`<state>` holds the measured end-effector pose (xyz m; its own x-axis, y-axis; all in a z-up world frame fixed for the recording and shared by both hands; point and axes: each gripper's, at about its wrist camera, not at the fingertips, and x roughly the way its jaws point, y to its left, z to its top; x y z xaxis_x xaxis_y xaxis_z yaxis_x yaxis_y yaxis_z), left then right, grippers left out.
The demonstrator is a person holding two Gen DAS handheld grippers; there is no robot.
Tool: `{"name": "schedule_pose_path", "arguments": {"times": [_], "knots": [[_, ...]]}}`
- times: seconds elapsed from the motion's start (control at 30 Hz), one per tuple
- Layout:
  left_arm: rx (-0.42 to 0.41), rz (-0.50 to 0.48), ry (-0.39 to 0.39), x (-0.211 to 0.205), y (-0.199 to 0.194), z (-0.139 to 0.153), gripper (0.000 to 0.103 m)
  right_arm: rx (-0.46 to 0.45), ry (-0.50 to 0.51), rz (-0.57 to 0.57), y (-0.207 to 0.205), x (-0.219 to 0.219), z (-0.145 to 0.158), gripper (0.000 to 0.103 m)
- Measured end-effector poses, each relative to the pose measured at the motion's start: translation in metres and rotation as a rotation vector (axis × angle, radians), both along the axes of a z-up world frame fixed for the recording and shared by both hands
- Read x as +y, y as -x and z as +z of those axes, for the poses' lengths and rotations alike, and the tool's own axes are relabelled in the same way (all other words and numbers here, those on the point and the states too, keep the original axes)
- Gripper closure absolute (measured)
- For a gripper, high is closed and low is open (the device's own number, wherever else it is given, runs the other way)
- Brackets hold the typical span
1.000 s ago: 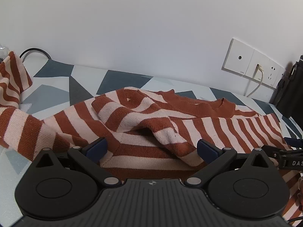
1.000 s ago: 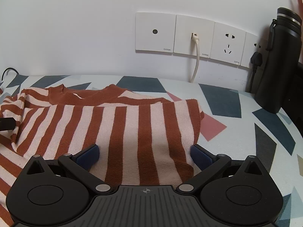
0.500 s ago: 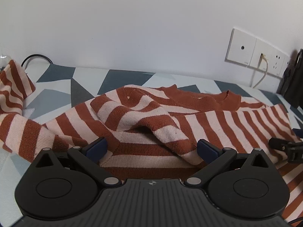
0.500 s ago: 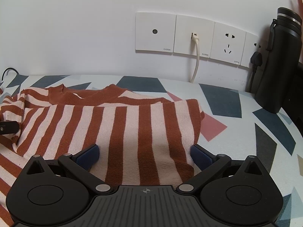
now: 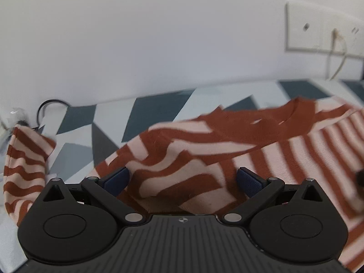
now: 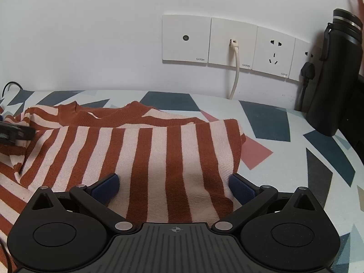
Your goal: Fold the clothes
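Note:
A rust-and-pink striped sweater (image 5: 204,150) lies on the patterned table, its rust collar (image 5: 293,118) toward the wall. My left gripper (image 5: 182,179) is open, its blue pads either side of a rumpled fold near the sleeve; the view is blurred. One sleeve end (image 5: 25,159) hangs raised at the far left. In the right wrist view the sweater (image 6: 145,150) has a flat folded panel with upright stripes. My right gripper (image 6: 174,186) is open above that panel's near edge, touching nothing I can see. The left gripper's tip (image 6: 16,132) shows at the left edge.
White wall sockets (image 6: 232,43) with a plugged cream cable (image 6: 236,72) sit behind the table. A tall black bottle (image 6: 334,72) stands at the back right next to a black plug (image 6: 308,70). A black cable loop (image 5: 50,104) lies at the back left. The geometric tablecloth (image 6: 284,159) spreads right of the sweater.
The left gripper has swung and shifted, so the sweater and sockets slide right in its view with motion blur. The right gripper has stayed still. Both stay open.

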<state>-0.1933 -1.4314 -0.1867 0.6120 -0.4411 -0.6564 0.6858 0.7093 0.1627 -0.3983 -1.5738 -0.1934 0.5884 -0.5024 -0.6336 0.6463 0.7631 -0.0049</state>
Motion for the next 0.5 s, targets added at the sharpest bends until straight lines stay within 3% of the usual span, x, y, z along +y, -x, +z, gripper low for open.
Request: {"name": "schedule_pose_path", "arguments": {"times": [0.1, 0.3, 0.5], "knots": [[0.037, 0.045, 0.039, 0.018, -0.005, -0.002, 0.000, -0.002, -0.005, 0.000, 0.001, -0.001, 0.000, 0.001], [0.000, 0.049, 0.030, 0.068, 0.000, 0.000, 0.000, -0.001, -0.003, -0.001, 0.000, -0.001, 0.000, 0.001], [-0.093, 0.042, -0.070, 0.104, 0.021, -0.002, 0.000, -0.001, -0.001, 0.000, 0.001, -0.001, 0.000, 0.001]]}}
